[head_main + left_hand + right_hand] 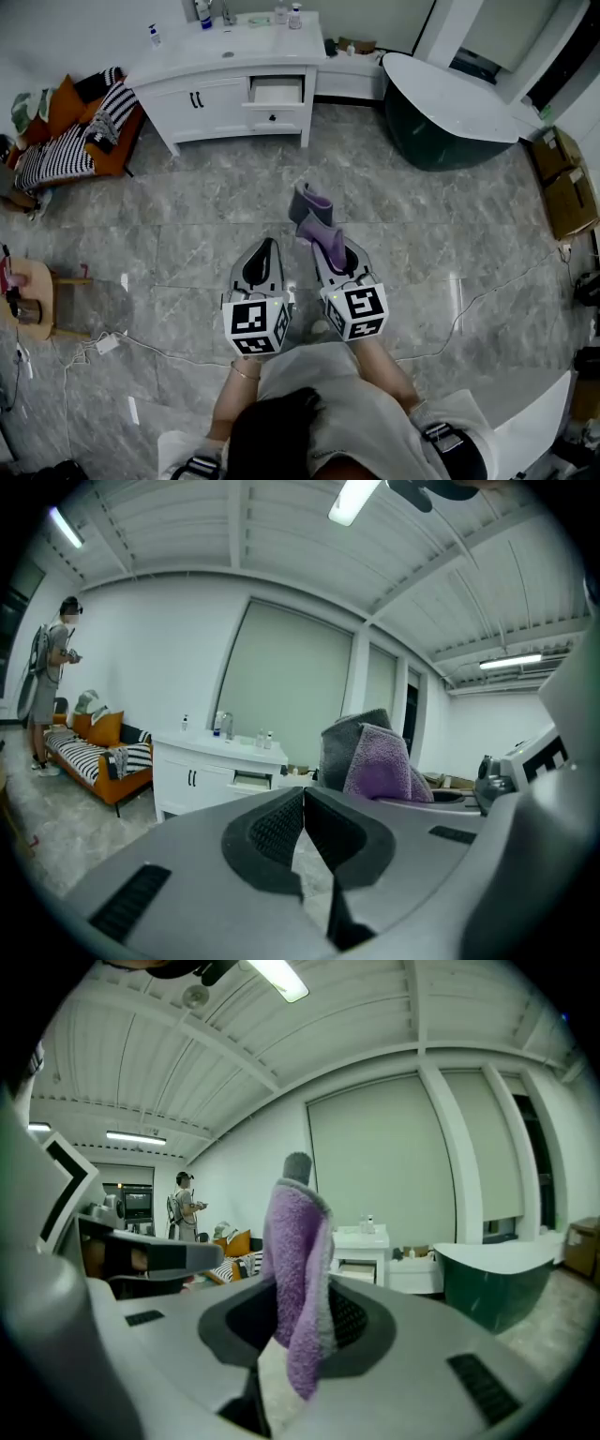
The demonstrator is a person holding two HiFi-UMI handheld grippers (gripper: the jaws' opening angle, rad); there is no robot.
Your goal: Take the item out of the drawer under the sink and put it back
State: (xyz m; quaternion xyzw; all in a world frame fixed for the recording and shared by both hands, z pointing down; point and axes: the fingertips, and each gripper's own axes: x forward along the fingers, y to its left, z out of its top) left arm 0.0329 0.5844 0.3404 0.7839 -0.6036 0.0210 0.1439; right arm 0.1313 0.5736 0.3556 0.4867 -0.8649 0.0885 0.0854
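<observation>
In the head view, a white vanity [211,89] is seen at the upper centre with its drawer [277,91] pulled out; what lies inside cannot be made out. A striped sofa [75,131] is set at the upper left, a dark bathtub [450,117] at the upper right and cardboard boxes [562,178] at the right edge. A cable [159,349] is trailed over the marble floor [187,234]. Just above centre, a purple and grey towel [317,217] is gripped by the right gripper [328,246], well apart from the drawer; the left gripper [265,253] is held just beside it. In the left gripper view, the jaws are pressed together with nothing between them, the towel is seen right of centre, and a person [52,682] is seen at the far left by the sofa. In the right gripper view, the jaws are clenched on the towel, which stands upright at centre, with the vanity just right of it.
</observation>
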